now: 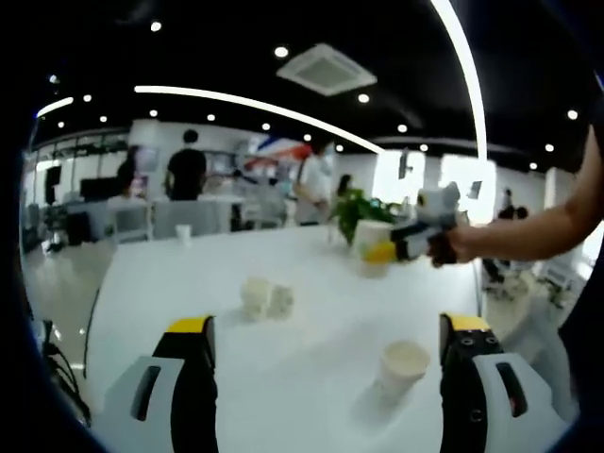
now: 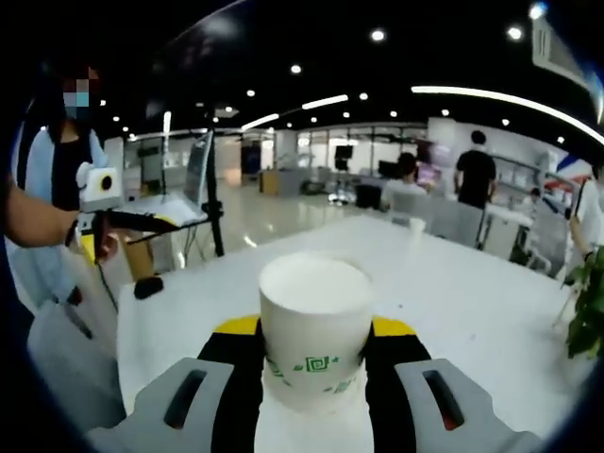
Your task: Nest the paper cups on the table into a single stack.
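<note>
A paper cup (image 2: pixel 314 326) is held tight between the two jaws of the right gripper (image 2: pixel 314 354), just in front of its camera, with its open mouth facing up and a small green mark seen on its side. It is lifted clear of the white table (image 2: pixel 472 302). The same gripper (image 1: pixel 408 243) can be seen far ahead of the left gripper, up and to the right, with the cup carried above the far part of the table. The jaws of the left gripper (image 1: pixel 326 377) are spread wide and nothing is held in them. Just ahead of its right jaw a single cup (image 1: pixel 402 368) is standing on the table. A bit farther, ahead of its left jaw, a small group of cups (image 1: pixel 264 298) is seen close together; how they lie cannot be told. A tiny cup (image 1: pixel 183 232) is seen at the far edge. The step in hand seems to be carrying one cup to another. Next, the held cup should be lined up over a standing cup and lowered straight in. Lots of bare table is left around the cups, so room to move is plenty. A green plant (image 1: pixel 354 209) stands near the far side, beside the carried cup, and should be kept away from.
</note>
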